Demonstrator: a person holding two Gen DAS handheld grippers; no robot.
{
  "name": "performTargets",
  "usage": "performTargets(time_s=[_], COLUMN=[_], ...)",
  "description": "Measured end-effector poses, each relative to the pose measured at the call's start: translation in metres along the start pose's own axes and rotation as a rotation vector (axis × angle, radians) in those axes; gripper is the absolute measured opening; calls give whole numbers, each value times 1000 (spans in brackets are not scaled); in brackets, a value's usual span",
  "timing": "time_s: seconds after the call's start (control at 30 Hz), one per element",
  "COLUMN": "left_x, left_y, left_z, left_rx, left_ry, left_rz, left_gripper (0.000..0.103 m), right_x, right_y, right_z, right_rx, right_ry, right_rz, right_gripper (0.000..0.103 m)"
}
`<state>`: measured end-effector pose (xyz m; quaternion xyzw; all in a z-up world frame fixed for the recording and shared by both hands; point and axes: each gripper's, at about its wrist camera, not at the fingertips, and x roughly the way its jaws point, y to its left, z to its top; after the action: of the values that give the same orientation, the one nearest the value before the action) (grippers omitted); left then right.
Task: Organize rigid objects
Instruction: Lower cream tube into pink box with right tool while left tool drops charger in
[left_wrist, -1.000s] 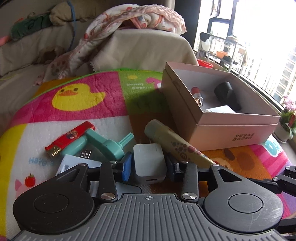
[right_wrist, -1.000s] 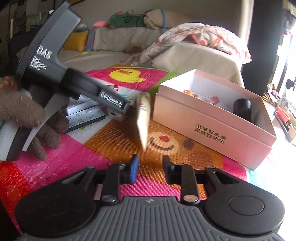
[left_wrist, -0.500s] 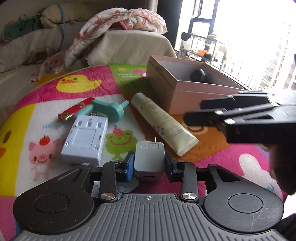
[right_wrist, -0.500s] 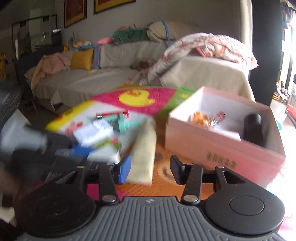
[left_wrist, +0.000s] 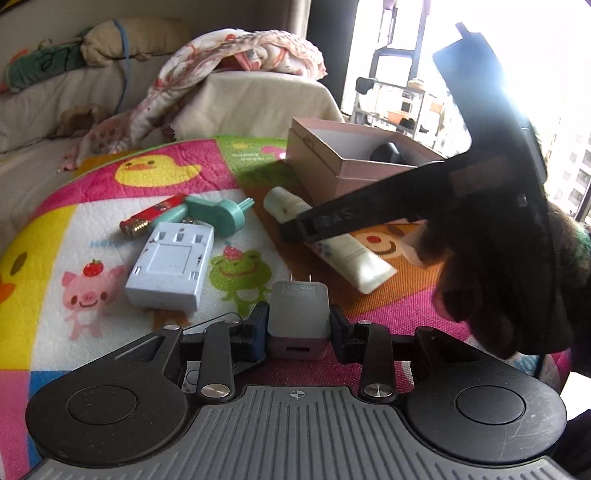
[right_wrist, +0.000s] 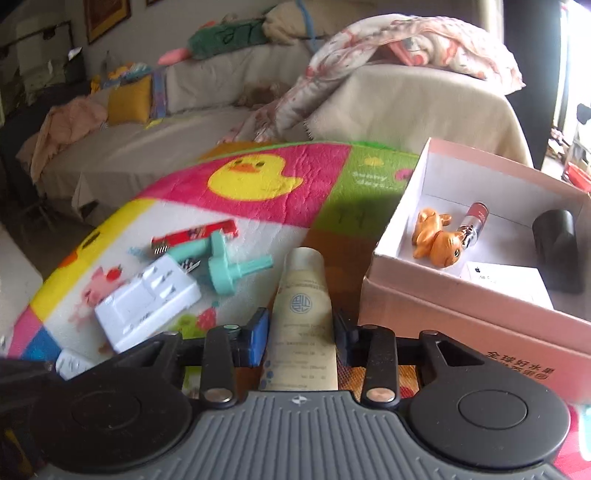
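My left gripper (left_wrist: 297, 328) is shut on a small grey USB plug charger (left_wrist: 298, 317) and holds it just above the colourful mat (left_wrist: 51, 236). My right gripper (right_wrist: 300, 332) straddles a cream tube (right_wrist: 303, 295) lying on the mat; its jaws stand at the tube's sides, contact unclear. From the left wrist view the right gripper (left_wrist: 295, 230) is a dark shape over the tube (left_wrist: 347, 254). The pink box (right_wrist: 458, 317) holds an orange figurine (right_wrist: 437, 240), a lipstick (right_wrist: 474, 221), a black object (right_wrist: 556, 247) and a white card (right_wrist: 506, 278).
On the mat lie a white battery charger (left_wrist: 171, 266), a teal plastic piece (left_wrist: 221, 216) and a red lighter-like stick (left_wrist: 153, 218). A sofa (right_wrist: 184, 122) with a blanket (right_wrist: 406, 48) is behind. A window (left_wrist: 424, 74) is at the right.
My left gripper has lifted the grey charger and pulled back from the mat. My right gripper has swung in and down over the cream tube, which now lies between its jaws.
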<state>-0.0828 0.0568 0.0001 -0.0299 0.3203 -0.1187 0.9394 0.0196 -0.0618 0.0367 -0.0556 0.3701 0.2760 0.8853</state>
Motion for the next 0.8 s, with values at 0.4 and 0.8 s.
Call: performTargets(time_s=[0.4,0.8], left_x=[-9,-4], left_y=[-35,-66], left_z=[-8,-9], left_rx=[128,168], left_ry=[34,85], left_rz=[-66,-74], left_gripper=[37,37], right_x=[-109,-143], right_y=[-25,-65], right_z=[-58,-89], right_rx=[-31,57], right_ry=[-21,-63], right_rz=[3,-46], right_gripper=[8,37])
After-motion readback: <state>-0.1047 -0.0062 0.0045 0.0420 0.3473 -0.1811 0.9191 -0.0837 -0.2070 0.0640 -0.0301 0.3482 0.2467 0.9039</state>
